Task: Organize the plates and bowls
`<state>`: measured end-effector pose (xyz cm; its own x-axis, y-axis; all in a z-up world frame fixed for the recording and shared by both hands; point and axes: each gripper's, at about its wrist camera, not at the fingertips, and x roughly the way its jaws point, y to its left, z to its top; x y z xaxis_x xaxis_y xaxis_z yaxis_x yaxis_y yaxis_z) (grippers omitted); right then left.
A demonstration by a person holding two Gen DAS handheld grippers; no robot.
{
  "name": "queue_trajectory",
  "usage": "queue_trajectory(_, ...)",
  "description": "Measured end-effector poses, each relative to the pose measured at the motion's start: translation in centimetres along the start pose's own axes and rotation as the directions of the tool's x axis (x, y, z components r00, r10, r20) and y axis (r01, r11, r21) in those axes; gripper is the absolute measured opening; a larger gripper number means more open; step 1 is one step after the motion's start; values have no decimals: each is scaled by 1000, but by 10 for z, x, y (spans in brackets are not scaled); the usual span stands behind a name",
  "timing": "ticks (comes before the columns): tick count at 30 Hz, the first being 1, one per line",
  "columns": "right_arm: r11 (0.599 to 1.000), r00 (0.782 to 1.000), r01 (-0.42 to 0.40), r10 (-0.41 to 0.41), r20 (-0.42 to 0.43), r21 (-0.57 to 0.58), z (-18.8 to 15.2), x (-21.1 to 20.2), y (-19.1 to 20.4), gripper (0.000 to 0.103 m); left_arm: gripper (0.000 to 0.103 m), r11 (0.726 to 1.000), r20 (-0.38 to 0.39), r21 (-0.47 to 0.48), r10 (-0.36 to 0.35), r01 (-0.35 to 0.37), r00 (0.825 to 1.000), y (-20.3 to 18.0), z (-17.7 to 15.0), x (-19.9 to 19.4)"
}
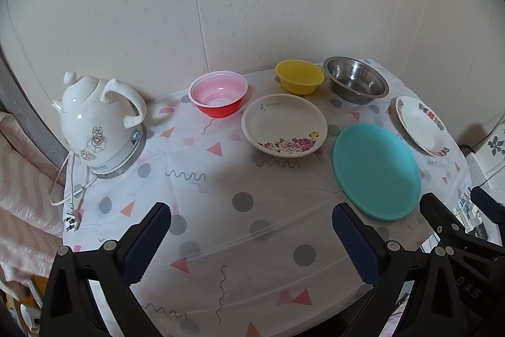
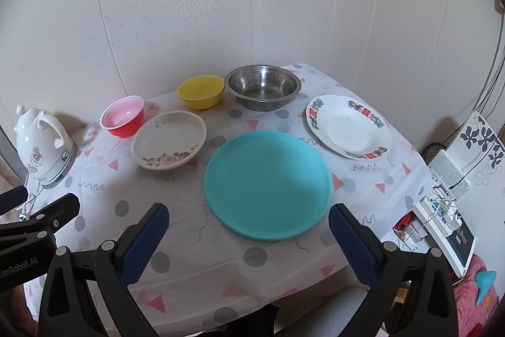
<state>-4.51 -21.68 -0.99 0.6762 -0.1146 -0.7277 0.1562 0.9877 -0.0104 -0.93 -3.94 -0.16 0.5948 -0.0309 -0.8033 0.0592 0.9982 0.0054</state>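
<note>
Soft, even indoor light; faint shadows on the patterned plastic tablecloth (image 2: pixel 252 255), small glints inside the round steel bowl (image 2: pixel 263 87); fisheye edges bend and darken.

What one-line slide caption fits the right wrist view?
Open right claw hovers before round teal plastic plate; bowls and floral plates lie beyond.

In the left wrist view, the right gripper (image 1: pixel 473 210) hides the table's (image 1: pixel 240 242) right edge and the clutter beyond it. The kettle's (image 1: pixel 98 122) base lettering is too small to read. The table's near edge runs out of the left-wrist picture behind the left gripper (image 1: pixel 252 229).
</note>
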Motion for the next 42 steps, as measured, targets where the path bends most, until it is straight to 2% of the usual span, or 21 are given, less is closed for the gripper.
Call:
queue_trajectory(35,999,999,31,-31,-29,20,3,10,-5,103,103,999,-51,-4,-37,37,998,0,7,18)
queue_trajectory(38,998,998,50,-49,-46,26,2,14,-6,103,103,999,-69,-19,-46,45,997,4,8,24)
queue_trajectory(42,994,990,108,-105,-95,23,-1,26,-12,103,103,1000,-83,-12,-3,2,997,7,9,35)
